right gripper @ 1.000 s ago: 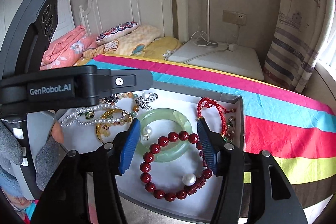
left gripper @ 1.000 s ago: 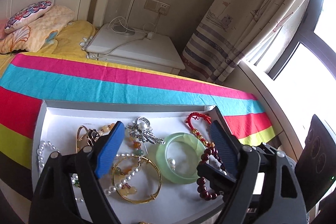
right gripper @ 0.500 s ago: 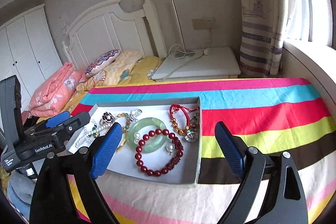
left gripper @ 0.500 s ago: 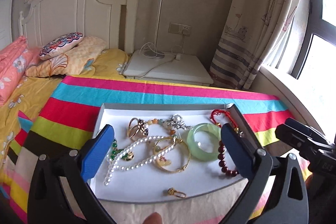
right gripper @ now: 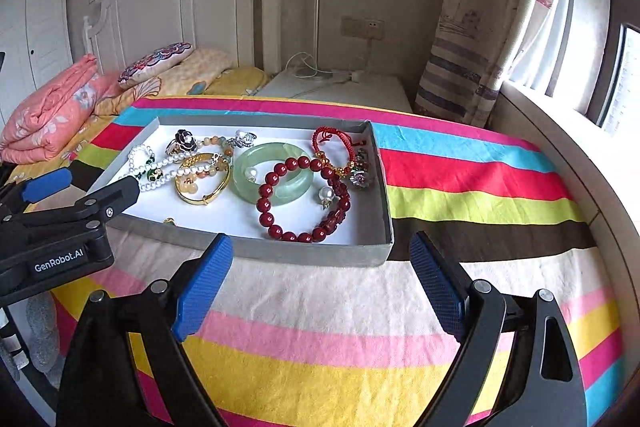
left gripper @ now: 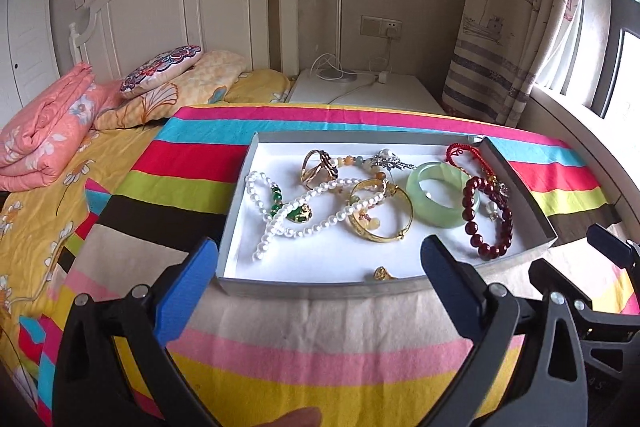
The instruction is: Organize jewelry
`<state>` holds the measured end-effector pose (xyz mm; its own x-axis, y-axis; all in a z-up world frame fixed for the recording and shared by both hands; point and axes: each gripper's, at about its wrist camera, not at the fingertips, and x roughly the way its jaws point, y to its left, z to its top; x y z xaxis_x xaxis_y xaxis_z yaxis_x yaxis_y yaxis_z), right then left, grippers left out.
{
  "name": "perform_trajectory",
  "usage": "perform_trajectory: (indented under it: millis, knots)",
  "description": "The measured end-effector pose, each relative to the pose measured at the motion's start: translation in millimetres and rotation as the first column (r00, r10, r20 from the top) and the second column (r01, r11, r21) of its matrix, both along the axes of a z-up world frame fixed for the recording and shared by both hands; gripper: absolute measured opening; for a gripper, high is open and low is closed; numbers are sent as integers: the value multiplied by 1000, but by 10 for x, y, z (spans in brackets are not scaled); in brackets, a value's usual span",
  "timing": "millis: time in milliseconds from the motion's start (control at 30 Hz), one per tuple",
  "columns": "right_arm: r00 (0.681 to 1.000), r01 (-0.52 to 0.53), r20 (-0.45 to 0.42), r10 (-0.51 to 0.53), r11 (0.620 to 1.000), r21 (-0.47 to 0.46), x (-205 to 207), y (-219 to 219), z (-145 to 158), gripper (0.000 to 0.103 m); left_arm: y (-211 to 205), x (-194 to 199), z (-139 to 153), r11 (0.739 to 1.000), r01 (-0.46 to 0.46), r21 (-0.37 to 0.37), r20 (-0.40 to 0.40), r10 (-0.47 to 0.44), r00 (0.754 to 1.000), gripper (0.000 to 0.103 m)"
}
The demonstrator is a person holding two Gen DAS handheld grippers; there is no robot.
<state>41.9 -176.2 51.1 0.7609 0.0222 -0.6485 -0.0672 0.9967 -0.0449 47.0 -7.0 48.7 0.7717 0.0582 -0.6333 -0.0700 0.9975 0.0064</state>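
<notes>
A grey tray (left gripper: pixel 320 289) with a white floor lies on the striped cloth; it also shows in the right wrist view (right gripper: pixel 304 255). In it lie a green jade bangle (left gripper: pixel 440 201), a dark red bead bracelet (left gripper: pixel 490 215), a gold bangle (left gripper: pixel 380 215), a pearl necklace (left gripper: pixel 304 211), a red cord bracelet (left gripper: pixel 466 157) and a small gold ring (left gripper: pixel 382 273). My left gripper (left gripper: pixel 316 291) is open and empty, in front of the tray's near wall. My right gripper (right gripper: pixel 320 283) is open and empty, in front of the tray's near right corner.
The striped cloth (right gripper: pixel 460 171) covers the surface up to a window ledge (right gripper: pixel 568 155) on the right. A bed with pillows (left gripper: pixel 160 83) and a folded pink quilt (left gripper: pixel 44 135) lies to the left. A white nightstand (left gripper: pixel 368 93) stands behind.
Both grippers have pulled back from over the tray to in front of its near wall. Both opened wider. The jewelry has not moved.
</notes>
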Motion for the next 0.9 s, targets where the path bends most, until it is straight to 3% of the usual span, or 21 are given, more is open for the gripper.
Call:
perform_trajectory:
  millis: [133, 367, 900]
  knots:
    - [999, 14, -31, -14, 1000, 3, 64, 2, -64, 86, -19, 2, -53, 996, -33, 85, -10, 34, 999, 101]
    - [996, 59, -65, -57, 998, 21, 240, -35, -198, 86, -94, 42, -34, 994, 3, 108, 3, -4, 1000, 101]
    - [997, 41, -64, -40, 999, 22, 227, -14, -221, 86, -100, 73, -91, 997, 32, 64, -29, -30, 999, 101]
